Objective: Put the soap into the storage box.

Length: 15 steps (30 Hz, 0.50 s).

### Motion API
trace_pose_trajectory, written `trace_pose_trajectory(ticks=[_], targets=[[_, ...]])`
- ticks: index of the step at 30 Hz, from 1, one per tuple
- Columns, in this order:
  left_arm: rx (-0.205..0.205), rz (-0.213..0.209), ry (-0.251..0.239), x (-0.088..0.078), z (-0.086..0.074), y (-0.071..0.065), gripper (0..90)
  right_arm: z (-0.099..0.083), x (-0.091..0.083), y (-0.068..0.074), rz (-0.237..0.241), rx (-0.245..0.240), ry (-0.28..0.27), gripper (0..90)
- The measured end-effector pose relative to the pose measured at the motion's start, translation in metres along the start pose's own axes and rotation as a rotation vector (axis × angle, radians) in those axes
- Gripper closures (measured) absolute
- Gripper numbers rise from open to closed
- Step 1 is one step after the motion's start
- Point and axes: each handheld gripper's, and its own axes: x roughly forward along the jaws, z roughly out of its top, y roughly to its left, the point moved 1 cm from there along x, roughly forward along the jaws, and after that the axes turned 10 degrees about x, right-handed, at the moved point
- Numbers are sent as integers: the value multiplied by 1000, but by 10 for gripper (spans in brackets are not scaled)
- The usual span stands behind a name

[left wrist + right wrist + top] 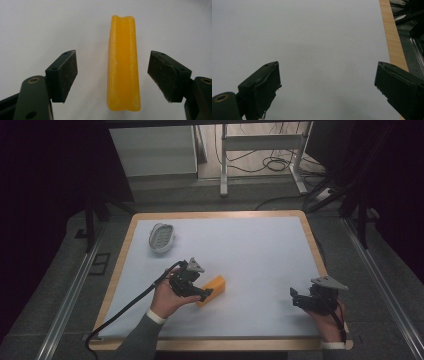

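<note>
High view: overhead, facing forward-down across the whole counter (pixel 250 240). Claw views: low, close (both sharing its white surface).

L gripper (pixel 206 293) at orange block (pixel 214 288), soap dish (pixel 161 237)

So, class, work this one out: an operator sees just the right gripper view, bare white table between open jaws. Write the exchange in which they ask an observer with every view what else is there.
Operator: Is anything on the table besides this blank surface?
Observer: Yes, a yellow block lies near the middle, toward the person's left.
Operator: Is the other gripper near it?
Observer: The left gripper is at the block, jaws open on either side, not touching it.
Operator: Anything further back?
Observer: A small grey dish sits near the far left corner, apart from both grippers.
Operator: And where is mine?
Observer: The right gripper is over the table's near right part, open, holding nothing.
</note>
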Motion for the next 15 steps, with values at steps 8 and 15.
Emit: trace_pose_trajectory(ticks=[8, 15], targets=[[10, -16, 34, 17, 9, -8, 250, 0, 1, 2, 2, -3, 5, 66], [-3, -15, 79, 32, 6, -5, 271, -2, 2, -1, -2, 1, 8, 66]])
